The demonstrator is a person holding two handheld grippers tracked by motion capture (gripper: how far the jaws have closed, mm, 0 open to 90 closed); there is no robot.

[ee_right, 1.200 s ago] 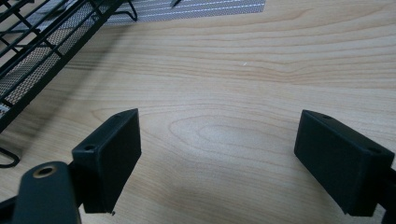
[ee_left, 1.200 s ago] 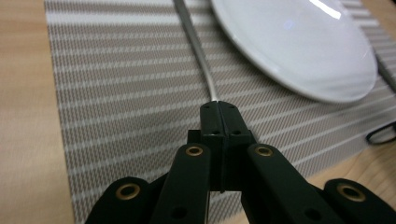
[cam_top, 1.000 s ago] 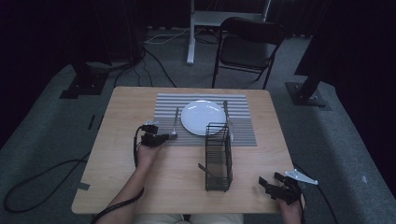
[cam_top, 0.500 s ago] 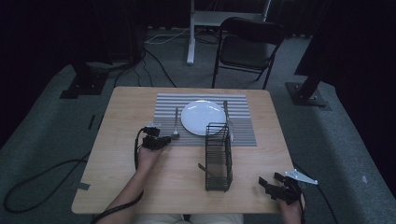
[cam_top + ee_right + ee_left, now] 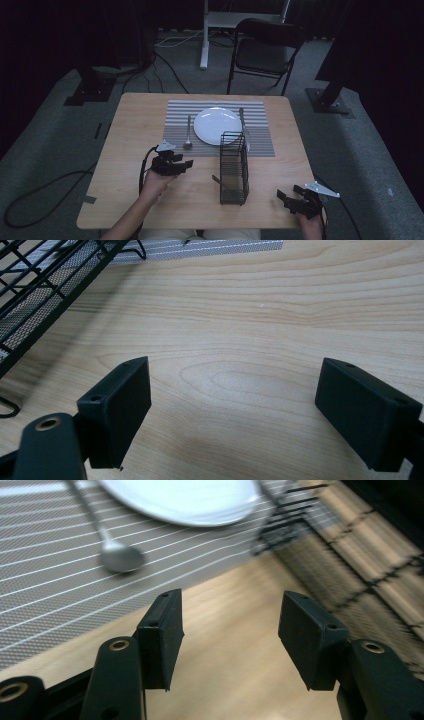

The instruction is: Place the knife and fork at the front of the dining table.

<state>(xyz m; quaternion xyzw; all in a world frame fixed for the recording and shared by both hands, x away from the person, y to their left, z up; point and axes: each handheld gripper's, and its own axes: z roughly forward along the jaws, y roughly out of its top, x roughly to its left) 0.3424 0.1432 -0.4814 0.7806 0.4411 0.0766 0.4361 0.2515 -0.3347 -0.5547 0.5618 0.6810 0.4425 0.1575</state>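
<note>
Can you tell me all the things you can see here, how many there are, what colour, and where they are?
table: 1, light wood, middle of the room
placemat: 1, grey with white stripes, far half of the table
plate: 1, white, on the placemat
spoon: 1, silver, on the placemat left of the plate
utensil: 1, dark, on the placemat right of the plate, kind too small to tell
wire rack: 1, black, upright near the table's middle, a utensil handle sticking out of it
folding chair: 1, dark, on the floor beyond the table
cables: several, black, on the grey floor
left gripper: 1, black, just short of the placemat, fingers open and empty
right gripper: 1, black, near right table edge, fingers open and empty
</note>
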